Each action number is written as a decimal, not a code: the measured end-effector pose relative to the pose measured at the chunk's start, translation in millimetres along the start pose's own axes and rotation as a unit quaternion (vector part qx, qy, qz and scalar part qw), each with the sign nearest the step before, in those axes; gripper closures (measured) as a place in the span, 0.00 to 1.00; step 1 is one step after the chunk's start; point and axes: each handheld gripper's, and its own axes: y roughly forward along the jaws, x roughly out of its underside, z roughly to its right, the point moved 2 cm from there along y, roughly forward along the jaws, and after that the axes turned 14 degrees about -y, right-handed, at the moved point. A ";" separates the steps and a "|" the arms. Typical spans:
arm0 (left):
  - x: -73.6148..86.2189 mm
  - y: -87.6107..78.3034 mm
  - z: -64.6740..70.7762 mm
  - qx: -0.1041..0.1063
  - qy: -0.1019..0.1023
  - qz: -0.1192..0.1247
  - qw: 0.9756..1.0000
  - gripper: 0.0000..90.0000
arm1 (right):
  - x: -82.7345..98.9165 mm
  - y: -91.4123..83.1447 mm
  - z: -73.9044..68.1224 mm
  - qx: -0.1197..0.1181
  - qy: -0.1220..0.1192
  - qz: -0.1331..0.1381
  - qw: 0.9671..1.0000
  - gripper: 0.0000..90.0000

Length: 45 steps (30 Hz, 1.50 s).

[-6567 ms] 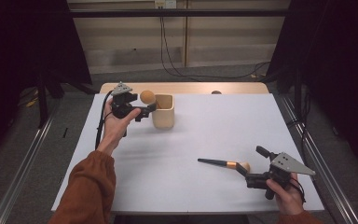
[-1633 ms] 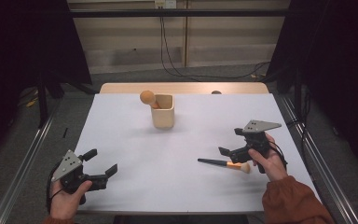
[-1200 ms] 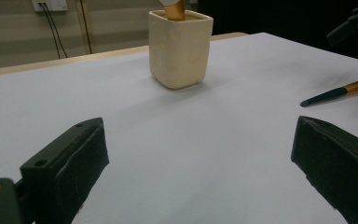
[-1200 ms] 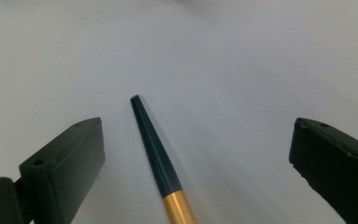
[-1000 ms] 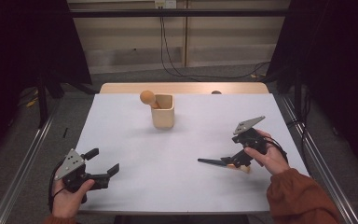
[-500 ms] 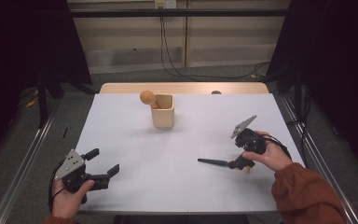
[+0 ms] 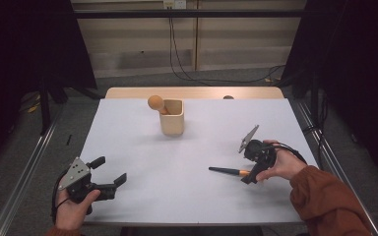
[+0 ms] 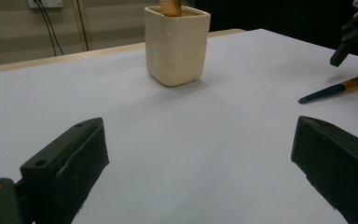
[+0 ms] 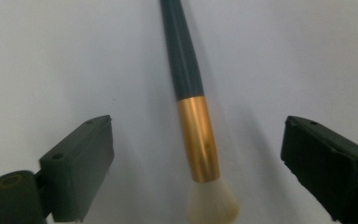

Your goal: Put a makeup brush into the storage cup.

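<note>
A makeup brush with a dark handle, gold ferrule and pale bristles lies flat on the white table at the right. My right gripper points down over it, open, its jaws on either side of the gold ferrule without touching it. A cream square cup stands at the table's far middle with a round-headed wooden tool leaning in it. My left gripper rests open near the front left edge, nothing between its jaws. From the left gripper view the cup is ahead and the brush far right.
The table's wooden far edge borders the white sheet. Metal rails run along both sides on the floor. Cables hang behind the table. Open white surface lies between the cup and both grippers.
My right gripper has tilted nose-down and lowered over the brush until its jaws straddle the ferrule. My left gripper, earlier up at the cup, has stayed still at the front left for the last second.
</note>
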 end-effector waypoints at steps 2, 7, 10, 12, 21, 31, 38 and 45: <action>0.0 0.3 0.2 0.001 0.000 0.000 1.000 0.04 | -0.5 0.4 -0.5 0.007 -0.014 -0.005 1.000 0.20; 0.2 1.0 0.8 0.002 -0.001 -0.001 1.000 0.04 | -1.8 4.5 0.4 0.000 -0.024 -0.020 0.999 0.26; -0.1 0.6 0.4 0.003 0.001 0.000 1.000 0.04 | -1.8 8.5 1.8 -0.004 -0.028 -0.032 0.999 0.30; 0.1 0.7 0.5 0.003 0.000 -0.001 1.000 0.04 | -2.0 10.0 1.9 -0.011 -0.032 -0.036 0.999 0.34; 0.1 0.8 0.8 0.003 0.000 -0.001 1.000 0.04 | 0.2 15.9 1.6 -0.009 -0.049 -0.054 0.997 0.51; 0.4 1.9 0.3 0.002 -0.002 -0.004 1.000 0.04 | -1.5 17.4 -0.2 -0.009 -0.064 -0.066 0.996 0.67; 0.3 1.3 0.6 0.002 0.002 -0.005 1.000 0.04 | -2.0 17.2 1.3 -0.016 -0.060 -0.070 0.996 0.77; 0.3 1.0 0.4 0.002 0.001 -0.004 1.000 0.04 | -4.4 17.7 3.6 -0.024 -0.057 -0.080 0.995 0.83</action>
